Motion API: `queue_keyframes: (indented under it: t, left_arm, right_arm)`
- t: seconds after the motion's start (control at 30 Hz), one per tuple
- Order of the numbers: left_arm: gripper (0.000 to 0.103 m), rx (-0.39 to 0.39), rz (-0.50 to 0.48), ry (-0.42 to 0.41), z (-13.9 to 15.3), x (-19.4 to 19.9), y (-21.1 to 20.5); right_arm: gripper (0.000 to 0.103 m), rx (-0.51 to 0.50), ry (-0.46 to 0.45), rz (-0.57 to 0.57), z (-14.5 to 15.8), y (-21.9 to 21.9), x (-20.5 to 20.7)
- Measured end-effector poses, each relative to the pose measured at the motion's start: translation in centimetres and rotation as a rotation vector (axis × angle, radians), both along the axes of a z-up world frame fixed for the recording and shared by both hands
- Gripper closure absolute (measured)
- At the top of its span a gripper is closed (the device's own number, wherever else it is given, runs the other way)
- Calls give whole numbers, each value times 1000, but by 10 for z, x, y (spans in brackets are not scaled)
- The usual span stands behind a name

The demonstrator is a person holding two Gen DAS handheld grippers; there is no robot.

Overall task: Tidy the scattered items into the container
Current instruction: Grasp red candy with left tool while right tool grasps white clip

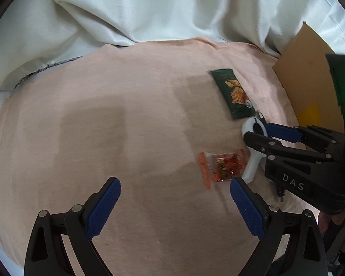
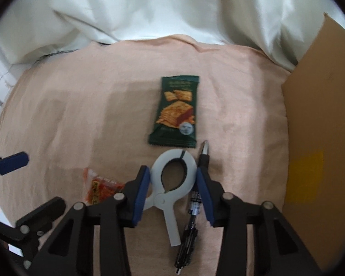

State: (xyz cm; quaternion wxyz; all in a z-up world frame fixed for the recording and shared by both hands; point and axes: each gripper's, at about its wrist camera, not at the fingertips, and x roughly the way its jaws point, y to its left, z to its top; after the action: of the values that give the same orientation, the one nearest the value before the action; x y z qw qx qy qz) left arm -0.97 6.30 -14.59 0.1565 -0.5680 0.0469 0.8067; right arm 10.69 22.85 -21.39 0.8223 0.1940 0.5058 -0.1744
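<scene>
On the peach-coloured cloth [image 2: 80, 105] that covers the table, the right gripper [image 2: 173, 179] sits low over a white plastic clamp [image 2: 172, 174], its blue pads [image 2: 141, 193] on either side of the clamp's ring-shaped head and touching it, so the jaws have narrowed onto the clamp, which lies flat with its handles pointing back toward the gripper. Just beside the clamp on its right lies a black pen [image 2: 194, 204], running roughly parallel to it, the silver tip toward the far side; the right-hand pad overlaps it in the wrist view, and I cannot tell whether it touches. Just beyond the clamp's head lies a dark green cracker packet [image 2: 176, 112], flat and face up. To the left of the clamp a small orange and clear snack sachet [image 1: 220, 166] rests on the cloth, near the clamp's handle. The left gripper [image 1: 174, 184] hangs above the cloth with its jaws spread wide and nothing between them, its right fingertip close to the sachet. Along the right side stands the brown cardboard box [image 2: 319, 119] with a yellow patch on its wall, well apart from the sachet, nearer the pen. White drapery [image 2: 149, 7] is bunched up behind the table
</scene>
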Motion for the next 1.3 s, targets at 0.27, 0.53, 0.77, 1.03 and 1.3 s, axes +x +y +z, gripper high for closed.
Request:
queue_keyframes:
  t: [0.27, 0.53, 0.77, 1.03, 1.3]
  left_arm:
    - [6, 14, -21, -24, -6, -3, 27]
    - [6, -23, 38, -61, -27, -10, 41]
    - [6, -102, 7, -27, -33, -3, 49]
    - [78, -97, -57, 46, -13, 8, 52]
    - [96, -14, -14, 17, -11, 14, 22]
  right_arm:
    - [97, 18, -85, -51, 42, -20, -17]
    - [95, 69, -33, -37, 40, -28, -23]
    - [37, 66, -45, -108, 38, -37, -36]
    - [33, 81, 16, -192, 24, -50, -40]
    - [32, 90, 47, -209, 9, -55, -32]
